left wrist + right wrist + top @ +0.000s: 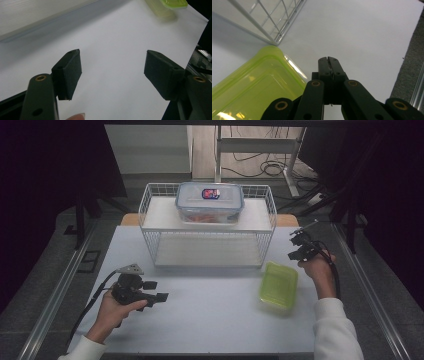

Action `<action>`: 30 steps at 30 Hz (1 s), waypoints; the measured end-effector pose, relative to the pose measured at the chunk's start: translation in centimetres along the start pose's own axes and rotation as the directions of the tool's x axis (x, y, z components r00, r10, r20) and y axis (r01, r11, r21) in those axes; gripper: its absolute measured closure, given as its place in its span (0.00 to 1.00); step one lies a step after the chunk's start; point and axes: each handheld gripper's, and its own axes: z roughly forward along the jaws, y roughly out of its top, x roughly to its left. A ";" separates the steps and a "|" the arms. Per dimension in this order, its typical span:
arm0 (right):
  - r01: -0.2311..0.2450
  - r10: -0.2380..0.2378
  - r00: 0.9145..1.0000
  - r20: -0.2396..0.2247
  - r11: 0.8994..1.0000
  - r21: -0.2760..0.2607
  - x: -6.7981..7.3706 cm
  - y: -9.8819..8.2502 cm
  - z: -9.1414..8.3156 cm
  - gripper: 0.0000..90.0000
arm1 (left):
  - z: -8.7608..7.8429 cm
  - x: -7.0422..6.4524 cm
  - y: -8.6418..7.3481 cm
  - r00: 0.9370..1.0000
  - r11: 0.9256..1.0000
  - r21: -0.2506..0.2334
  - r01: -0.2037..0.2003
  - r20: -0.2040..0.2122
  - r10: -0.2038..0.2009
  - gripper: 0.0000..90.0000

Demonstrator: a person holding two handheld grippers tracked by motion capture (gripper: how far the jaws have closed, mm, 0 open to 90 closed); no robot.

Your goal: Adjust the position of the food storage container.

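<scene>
A lime-green lidded box [278, 285] lies flat on the white table, right of centre; it also appears as the green box [254, 82] close beside my right jaws and as the green box [172, 3] far off. My right gripper [299, 245] hovers just beyond and right of it, and in the right gripper view the gripper [328, 58] has its jaws pressed together with nothing between them. My left gripper [159, 290] rests low at the front left; in its own view the gripper [112, 52] stands wide open over bare table.
A white wire rack [207, 225] stands at the back centre, its corner [274, 37] near my right gripper. A clear lidded container [210, 202] with reddish contents sits on its top shelf. The table's right edge [345, 270] drops to a grey floor.
</scene>
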 end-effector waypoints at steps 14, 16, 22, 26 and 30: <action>-0.026 0.026 1.000 0.001 0.995 0.100 0.1 -1.4 1.9 0.99 | 0.0 -0.1 0.0 1.000 1.000 0.001 -0.001 0.009 0.001 0.33; -0.027 0.028 1.000 -0.013 0.994 0.108 0.1 -1.8 1.9 0.99 | 0.0 -0.1 0.0 1.000 1.000 0.002 0.000 0.011 0.000 0.34; -0.029 0.034 0.999 -0.038 0.992 0.124 0.7 -2.7 1.8 0.99 | 0.2 -0.1 0.0 1.000 1.000 0.004 0.001 0.016 -0.001 0.34; -0.014 0.021 0.998 -0.055 0.993 0.117 1.9 -3.6 0.8 0.99 | 0.4 -0.1 0.0 1.000 1.000 0.010 0.002 0.024 -0.002 0.34; -0.007 0.014 0.999 -0.052 0.992 0.123 2.8 -4.4 0.5 0.99 | 0.3 -0.1 0.0 1.000 1.000 0.007 0.005 0.031 -0.006 0.34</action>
